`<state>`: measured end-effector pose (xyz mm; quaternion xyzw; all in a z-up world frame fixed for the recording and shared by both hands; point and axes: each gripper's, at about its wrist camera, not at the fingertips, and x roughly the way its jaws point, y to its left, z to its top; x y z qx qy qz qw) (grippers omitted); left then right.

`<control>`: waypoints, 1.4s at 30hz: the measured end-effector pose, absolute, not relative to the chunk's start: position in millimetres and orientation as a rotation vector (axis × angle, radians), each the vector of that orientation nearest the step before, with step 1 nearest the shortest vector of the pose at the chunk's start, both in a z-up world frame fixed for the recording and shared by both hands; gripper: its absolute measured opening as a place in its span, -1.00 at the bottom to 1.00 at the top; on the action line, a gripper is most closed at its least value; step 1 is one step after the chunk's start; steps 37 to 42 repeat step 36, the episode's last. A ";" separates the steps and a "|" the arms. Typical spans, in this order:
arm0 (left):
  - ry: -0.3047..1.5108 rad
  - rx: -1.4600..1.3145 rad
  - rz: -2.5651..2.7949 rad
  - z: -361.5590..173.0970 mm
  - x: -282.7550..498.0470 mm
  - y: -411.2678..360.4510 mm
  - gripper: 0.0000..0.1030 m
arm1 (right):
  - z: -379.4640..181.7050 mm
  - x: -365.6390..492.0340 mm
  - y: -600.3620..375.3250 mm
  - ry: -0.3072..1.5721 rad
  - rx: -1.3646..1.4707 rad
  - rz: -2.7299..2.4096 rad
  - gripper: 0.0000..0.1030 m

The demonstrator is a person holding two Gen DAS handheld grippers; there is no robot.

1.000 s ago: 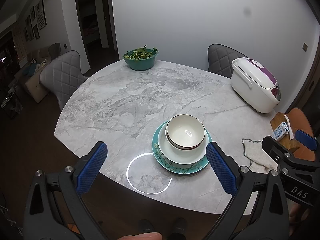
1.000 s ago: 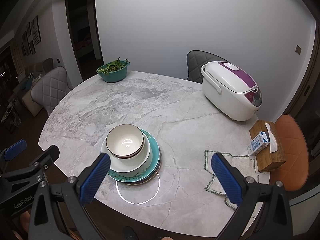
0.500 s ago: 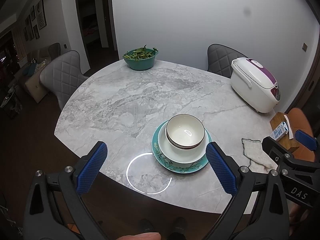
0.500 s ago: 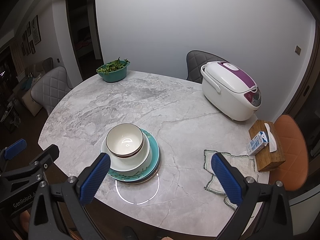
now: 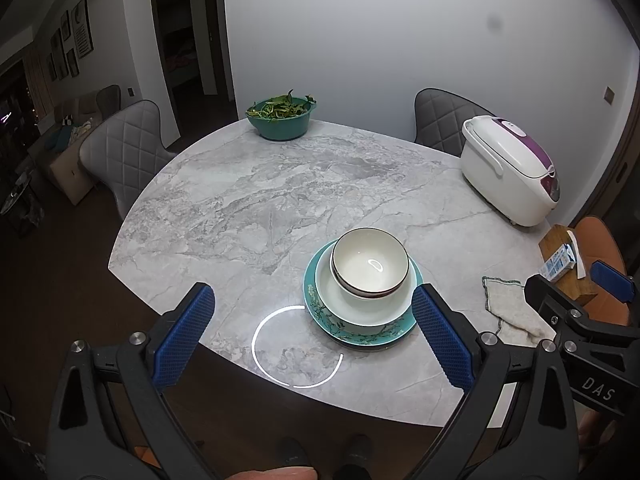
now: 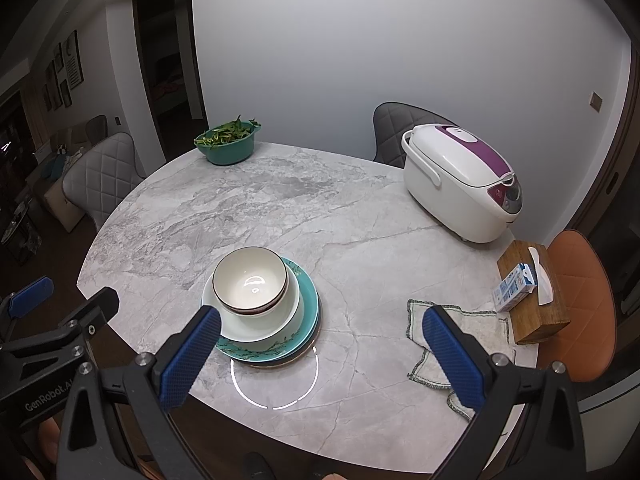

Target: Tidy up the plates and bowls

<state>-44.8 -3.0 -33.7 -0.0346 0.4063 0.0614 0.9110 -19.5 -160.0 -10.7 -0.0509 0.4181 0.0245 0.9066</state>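
A stack of dishes is sitting near the front edge of the round marble tabletop point(image 5: 280, 184): a cream bowl point(image 5: 369, 266) is resting in a white plate point(image 5: 360, 312), which is lying on a teal flowered plate point(image 5: 320, 308). The left gripper point(image 5: 312, 336) is hovering before the stack, jaws spread wide and holding nothing; the right gripper point(image 6: 320, 346) is hovering likewise, wide apart and empty. A rice cooker point(image 6: 460, 184), a cloth point(image 6: 460, 336), a wooden box point(image 6: 532, 292) and a teal bowl of greens point(image 5: 280, 118) are standing well apart from the stack.
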 end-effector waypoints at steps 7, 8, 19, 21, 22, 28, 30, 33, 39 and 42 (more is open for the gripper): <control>0.837 -0.071 0.130 -34.1 -46.7 -4.9 0.95 | -10.7 -19.8 -159.7 0.861 -0.109 0.049 1.00; 0.836 -0.073 0.131 -34.5 -47.3 -5.2 0.95 | -10.6 -20.1 -159.4 0.862 -0.107 0.049 1.00; 0.833 -0.074 0.126 -35.2 -49.1 -6.8 0.95 | -10.8 -20.3 -158.8 0.862 -0.108 0.050 1.00; 0.830 -0.076 0.129 -35.1 -50.6 -9.6 0.95 | -10.7 -20.4 -158.9 0.862 -0.108 0.050 1.00; 0.826 -0.075 0.130 -35.1 -51.7 -11.1 0.95 | -10.7 -20.4 -159.0 0.861 -0.108 0.050 1.00; 0.828 -0.078 0.139 -34.0 -51.3 -16.9 0.95 | -11.1 -20.3 -158.6 0.863 -0.109 0.050 1.00; 0.832 -0.078 0.142 -33.7 -50.7 -18.4 0.95 | -12.0 -20.1 -160.1 0.864 -0.109 0.049 1.00; 0.831 -0.077 0.143 -33.9 -50.8 -21.4 0.95 | -11.9 -20.3 -159.5 0.863 -0.110 0.050 1.00; 0.831 -0.078 0.147 -33.8 -50.4 -23.2 0.95 | -11.8 -20.3 -159.4 0.862 -0.110 0.050 1.00; 0.831 -0.078 0.147 -33.8 -50.4 -23.2 0.95 | -11.8 -20.3 -159.4 0.862 -0.110 0.050 1.00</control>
